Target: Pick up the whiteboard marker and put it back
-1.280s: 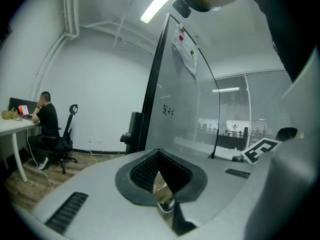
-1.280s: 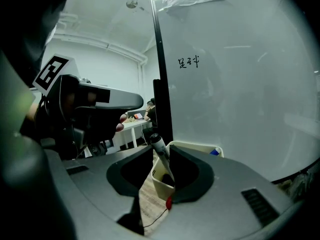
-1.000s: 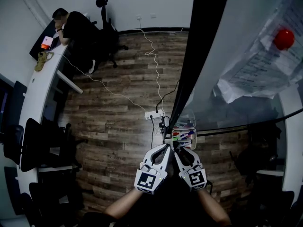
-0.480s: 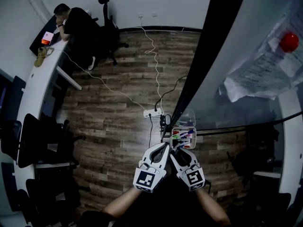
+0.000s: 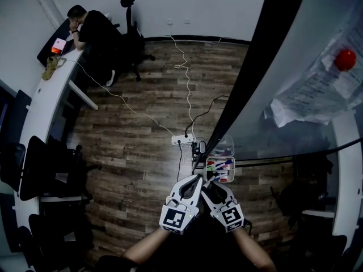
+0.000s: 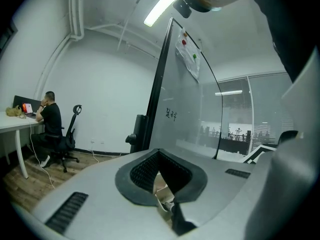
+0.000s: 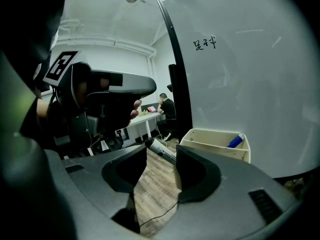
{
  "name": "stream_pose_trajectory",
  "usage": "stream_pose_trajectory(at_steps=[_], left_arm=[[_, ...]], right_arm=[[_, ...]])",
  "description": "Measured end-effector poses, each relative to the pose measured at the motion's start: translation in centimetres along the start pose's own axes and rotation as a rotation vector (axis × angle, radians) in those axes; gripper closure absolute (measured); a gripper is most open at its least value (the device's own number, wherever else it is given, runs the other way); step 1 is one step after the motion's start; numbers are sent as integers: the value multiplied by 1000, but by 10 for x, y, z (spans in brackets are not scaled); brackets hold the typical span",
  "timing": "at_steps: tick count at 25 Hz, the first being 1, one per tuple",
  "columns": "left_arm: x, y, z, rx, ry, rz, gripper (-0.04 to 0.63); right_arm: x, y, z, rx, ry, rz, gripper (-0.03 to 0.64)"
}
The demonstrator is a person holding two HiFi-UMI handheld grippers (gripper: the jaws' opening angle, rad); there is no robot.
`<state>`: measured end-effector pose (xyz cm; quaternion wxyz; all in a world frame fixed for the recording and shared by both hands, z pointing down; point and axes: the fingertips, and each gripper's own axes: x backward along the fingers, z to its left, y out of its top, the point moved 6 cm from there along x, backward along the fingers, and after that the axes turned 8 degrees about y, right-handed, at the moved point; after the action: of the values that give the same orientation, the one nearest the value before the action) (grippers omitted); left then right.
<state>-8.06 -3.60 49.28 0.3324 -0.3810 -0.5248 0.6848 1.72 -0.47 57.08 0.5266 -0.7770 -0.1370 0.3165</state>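
Hovering lower centre in the head view, left gripper [image 5: 194, 180] and right gripper [image 5: 210, 185] face a pale pen tray [image 5: 232, 171]. Left gripper view: jaws together. Right gripper view: jaws apart, just opened; grey dark-capped whiteboard marker [image 7: 161, 150] between them, unpressed, cap upper left, long axis slanting lower right. Probably light, slick; grip mid-barrel.
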Motion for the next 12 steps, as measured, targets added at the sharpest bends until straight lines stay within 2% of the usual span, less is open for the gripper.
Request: stream_pose_trajectory(at_steps=[12], left_arm=[[1, 0, -1, 30, 15, -6, 588]], right_arm=[[3, -4, -3, -11, -9, -1, 439]])
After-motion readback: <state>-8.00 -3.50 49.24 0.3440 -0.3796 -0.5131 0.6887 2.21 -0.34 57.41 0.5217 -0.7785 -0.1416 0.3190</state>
